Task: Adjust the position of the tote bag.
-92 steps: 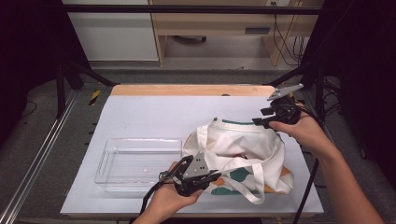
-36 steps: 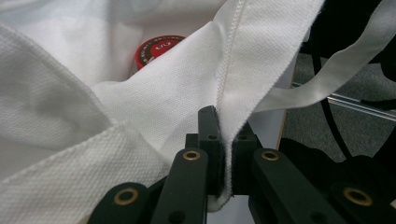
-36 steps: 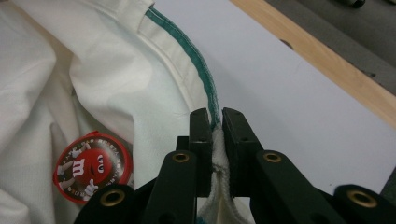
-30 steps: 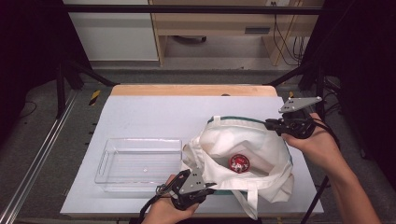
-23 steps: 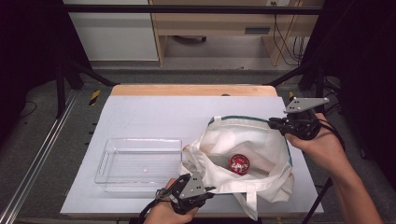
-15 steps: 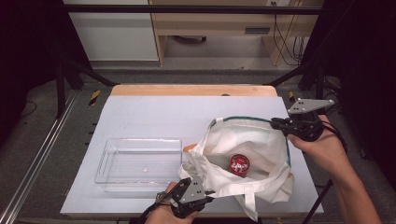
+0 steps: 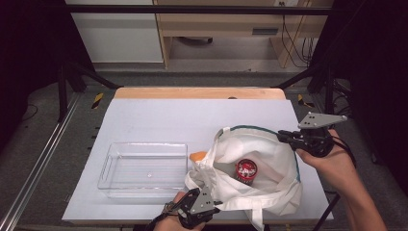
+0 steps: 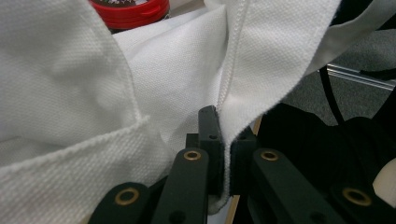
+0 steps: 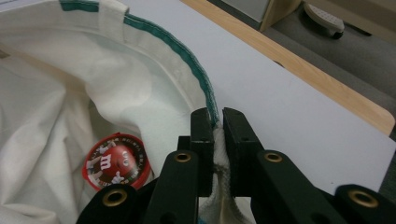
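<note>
- Currently, a white cloth bag [image 7: 262, 166] is held open on the counter [image 7: 192, 120], towards its near right part.
- The near edge of the bag is clamped between the jaws of the left hand-held gripper [image 7: 211, 206], seen pinching a seam in the left gripper view.
- The far, green-trimmed rim is clamped by the right hand-held gripper [image 7: 284, 136], its jaws closed on the cloth.
- A red-lidded tin [image 7: 246, 169] is seen lying inside the bag.
- A clear plastic tray [image 7: 110, 166] is set just left of the bag.
- Something orange [image 7: 197, 156] is partly hidden between tray and bag.
</note>
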The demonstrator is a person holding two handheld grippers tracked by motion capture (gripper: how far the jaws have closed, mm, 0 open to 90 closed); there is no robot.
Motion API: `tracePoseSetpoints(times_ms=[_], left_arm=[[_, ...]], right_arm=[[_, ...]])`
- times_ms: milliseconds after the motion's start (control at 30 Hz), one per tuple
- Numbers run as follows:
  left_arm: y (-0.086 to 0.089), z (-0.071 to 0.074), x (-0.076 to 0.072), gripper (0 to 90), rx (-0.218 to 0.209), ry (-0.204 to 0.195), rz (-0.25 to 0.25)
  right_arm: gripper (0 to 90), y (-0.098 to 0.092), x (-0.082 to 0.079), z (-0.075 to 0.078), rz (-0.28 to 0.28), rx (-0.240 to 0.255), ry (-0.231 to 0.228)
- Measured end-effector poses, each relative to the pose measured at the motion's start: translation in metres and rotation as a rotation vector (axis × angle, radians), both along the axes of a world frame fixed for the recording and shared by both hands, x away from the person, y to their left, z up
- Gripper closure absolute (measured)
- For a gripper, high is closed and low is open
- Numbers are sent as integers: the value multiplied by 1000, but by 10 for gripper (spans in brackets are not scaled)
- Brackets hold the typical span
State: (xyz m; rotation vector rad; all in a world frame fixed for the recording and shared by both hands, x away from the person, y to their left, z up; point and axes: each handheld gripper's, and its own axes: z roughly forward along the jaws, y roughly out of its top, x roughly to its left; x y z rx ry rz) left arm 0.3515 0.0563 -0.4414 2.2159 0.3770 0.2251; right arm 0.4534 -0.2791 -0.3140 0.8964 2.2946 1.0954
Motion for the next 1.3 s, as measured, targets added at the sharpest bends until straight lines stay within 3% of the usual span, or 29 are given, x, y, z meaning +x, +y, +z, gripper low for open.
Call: tracePoseSetpoints(times_ms=[167, 267, 400, 767, 967, 1167, 1300], left_arm=[[-2, 3, -1, 799, -34, -12, 7], [-2, 8, -4, 660, -62, -18, -4], [1, 19, -9, 550, -98, -38, -43], [5, 53, -15, 502, -182, -78, -69], [-14, 61, 2, 471, -127, -88, -43], [-49, 61, 19, 441, -71, -94, -76], [-63, 55, 30, 493, 4, -123, -71]], right_arm=[[836, 5, -8, -4, 18, 16, 4], [835, 10, -13, -3, 34, 15, -4], [835, 14, -17, -5, 46, 14, -9], [834, 11, -23, -5, 58, 37, -13], [834, 12, -25, -4, 61, 42, -16], [834, 12, -25, -3, 70, 45, -19], [833, 11, -26, -3, 70, 53, -20]])
